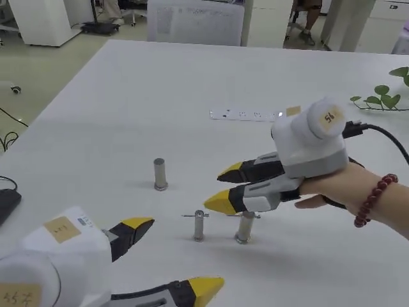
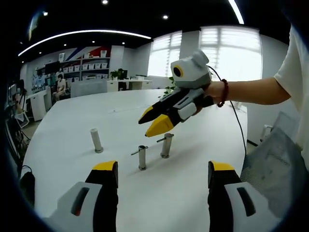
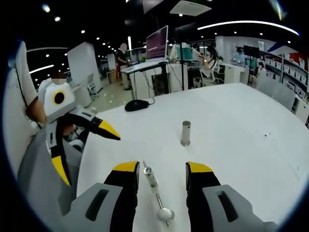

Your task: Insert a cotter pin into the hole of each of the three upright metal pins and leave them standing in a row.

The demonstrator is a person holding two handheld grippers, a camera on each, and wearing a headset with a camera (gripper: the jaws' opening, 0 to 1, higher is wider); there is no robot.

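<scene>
Three upright metal pins stand on the white table (image 1: 128,115). The far-left pin (image 1: 160,174) (image 2: 96,140) (image 3: 186,133) looks bare. The middle pin (image 1: 199,225) (image 2: 142,157) and the right pin (image 1: 244,226) (image 2: 166,145) each carry a thin cotter pin crosswise near the top. My right gripper (image 1: 222,187) (image 2: 152,121) (image 3: 162,169) hovers open just above and behind these two, holding nothing. In its own view the two pinned ones (image 3: 153,181) lie between its jaws. My left gripper (image 1: 171,256) (image 2: 163,169) stands open and empty at the near edge, short of the pins.
A white power strip (image 1: 246,115) lies further back on the table. A green plant sprig (image 1: 383,97) sits at the right edge. A black cable (image 1: 383,137) trails from the right gripper. Chairs and desks stand beyond the table.
</scene>
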